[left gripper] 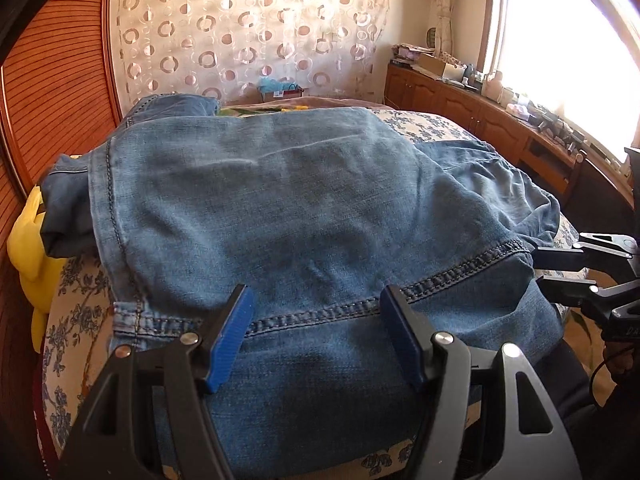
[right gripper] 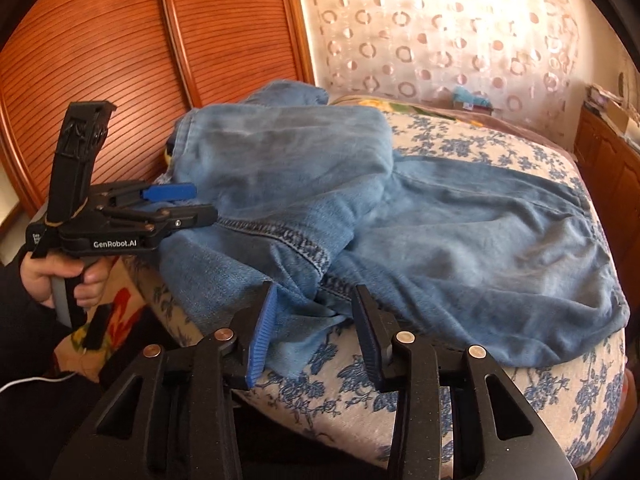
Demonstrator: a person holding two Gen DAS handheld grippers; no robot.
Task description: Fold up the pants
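Left gripper hangs tilted down over the near edge of the jeans, blue pads spread apart, nothing pinched between them. A bare hand grips its handle from below. Right gripper sits at the jeans' near hem, jaws narrower, a fold of cloth lying between the pads, not pressed.

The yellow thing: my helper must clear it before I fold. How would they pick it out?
Start at the bed with the blue-flowered cover, then find the jeans spread on it. The yellow thing sits at the bed's edge against the slatted wooden wall, partly under the jeans; it is the only plain bright yellow thing there.
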